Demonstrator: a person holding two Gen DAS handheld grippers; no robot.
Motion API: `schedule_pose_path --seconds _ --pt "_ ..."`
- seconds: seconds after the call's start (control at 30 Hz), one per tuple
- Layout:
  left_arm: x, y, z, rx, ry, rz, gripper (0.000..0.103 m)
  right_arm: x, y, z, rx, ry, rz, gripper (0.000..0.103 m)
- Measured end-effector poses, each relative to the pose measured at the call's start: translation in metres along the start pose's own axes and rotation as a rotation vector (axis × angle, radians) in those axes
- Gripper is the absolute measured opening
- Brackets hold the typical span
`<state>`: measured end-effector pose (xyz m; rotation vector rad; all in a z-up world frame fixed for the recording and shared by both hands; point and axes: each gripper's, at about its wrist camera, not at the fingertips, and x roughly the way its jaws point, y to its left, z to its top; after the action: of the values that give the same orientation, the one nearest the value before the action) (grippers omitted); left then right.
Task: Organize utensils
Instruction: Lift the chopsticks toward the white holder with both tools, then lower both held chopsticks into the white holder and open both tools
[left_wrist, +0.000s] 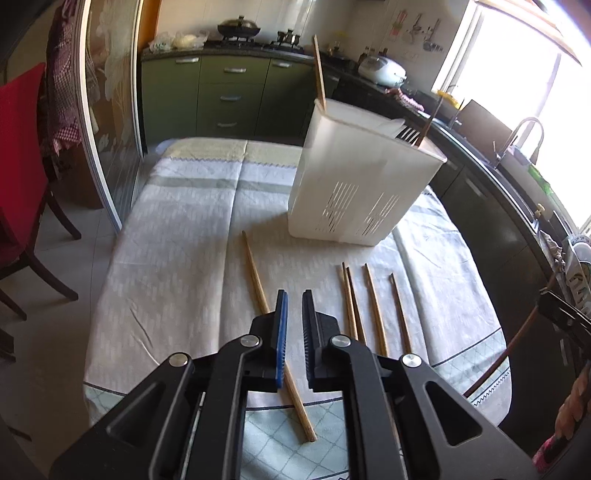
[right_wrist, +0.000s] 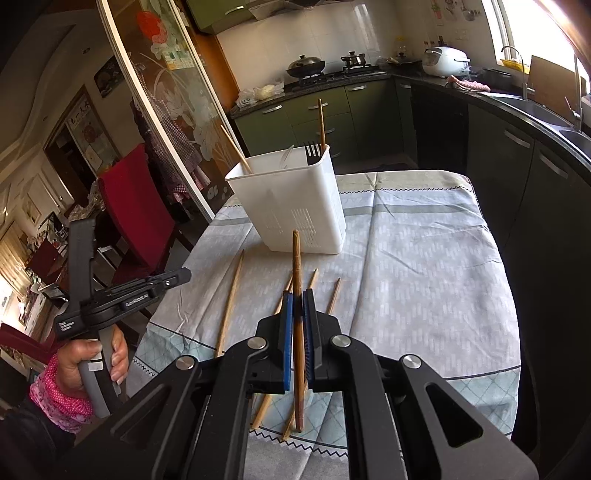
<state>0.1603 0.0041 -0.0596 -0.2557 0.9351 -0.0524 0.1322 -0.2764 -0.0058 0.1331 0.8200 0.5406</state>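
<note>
**Chopsticks on the bench, one held**

A dark chopstick (right_wrist: 296, 295) is clamped between the pads of the right gripper (right_wrist: 297, 295), its tip standing up at the centre of the right wrist view, in front of the white utensil holder (right_wrist: 295, 206). In the left wrist view five chopsticks are counted lying on the tablecloth (left_wrist: 177, 236): one light chopstick (left_wrist: 258, 280) left of centre, running under the left gripper (left_wrist: 294, 295), and a group of four chopsticks (left_wrist: 373, 306) just right of it, two of them touching. The left gripper is seen with its jaws nearly closed and nothing between them, above the cloth.

The holder stands in the upper middle of the bench, near its far edge. In it two upright chopsticks, one at each end, and one fork (right_wrist: 312, 149) are seen. Wide bare cloth is left at the left and right of the holder. A red chair (left_wrist: 22, 166) stands beyond the left edge, dark cabinets (right_wrist: 517, 177) beyond the right.
</note>
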Motion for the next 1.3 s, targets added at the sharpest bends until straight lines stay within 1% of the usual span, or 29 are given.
schedule_pose_path --seconds 0.03,0.07,0.1,0.17,0.2,0.27,0.47,0.53,0.63,0.73,0.8,0.93,1.07,1.23,1.3 --pt "0.014 0.004 0.003 -0.034 0.045 0.002 0.011 0.002 -0.001 -0.001 0.000 0.003 0.002 0.006" --pt "0.028 0.007 0.005 -0.063 0.093 0.010 0.016 0.003 -0.001 -0.001 0.002 0.007 0.007 0.006" --pt "0.041 0.010 0.008 -0.084 0.134 0.015 0.018 0.003 -0.002 -0.002 0.002 0.012 0.012 0.006" --pt "0.061 0.013 0.011 -0.116 0.191 0.046 0.018 0.003 -0.002 -0.003 0.001 0.018 0.012 0.006" --pt "0.068 0.013 0.013 -0.120 0.205 0.061 0.018 0.002 -0.003 -0.003 0.000 0.019 0.012 0.006" --pt "0.077 0.015 0.018 -0.135 0.208 0.102 0.018 0.001 -0.004 -0.004 0.002 0.019 0.015 0.006" --pt "0.100 0.020 0.030 -0.174 0.276 0.143 0.018 0.001 -0.009 -0.004 0.009 0.019 0.026 0.006" --pt "0.103 0.021 0.032 -0.166 0.269 0.167 0.017 0.000 -0.010 -0.004 0.010 0.017 0.030 0.006" --pt "0.107 0.021 0.034 -0.164 0.273 0.167 0.007 -0.001 -0.012 -0.004 0.011 0.016 0.034 0.006" --pt "0.105 0.019 0.034 -0.149 0.266 0.154 0.006 -0.003 -0.013 -0.005 0.014 0.013 0.037 0.006" --pt "0.099 0.020 0.034 -0.147 0.242 0.133 0.006 -0.004 -0.013 -0.005 0.014 0.012 0.038 0.006" --pt "0.067 0.017 0.033 -0.119 0.136 0.085 0.006 -0.008 -0.013 -0.005 0.014 0.005 0.042 0.006" --pt "0.022 0.014 0.026 -0.088 0.008 0.023 0.006 -0.014 -0.010 -0.004 0.009 -0.009 0.043 0.006" --pt "-0.036 0.001 0.004 -0.019 -0.165 -0.015 0.006 -0.016 -0.004 -0.004 -0.008 -0.014 0.040 0.006" --pt "-0.052 -0.004 -0.003 0.010 -0.217 -0.024 0.006 -0.016 -0.001 -0.004 -0.015 -0.013 0.039 0.006"
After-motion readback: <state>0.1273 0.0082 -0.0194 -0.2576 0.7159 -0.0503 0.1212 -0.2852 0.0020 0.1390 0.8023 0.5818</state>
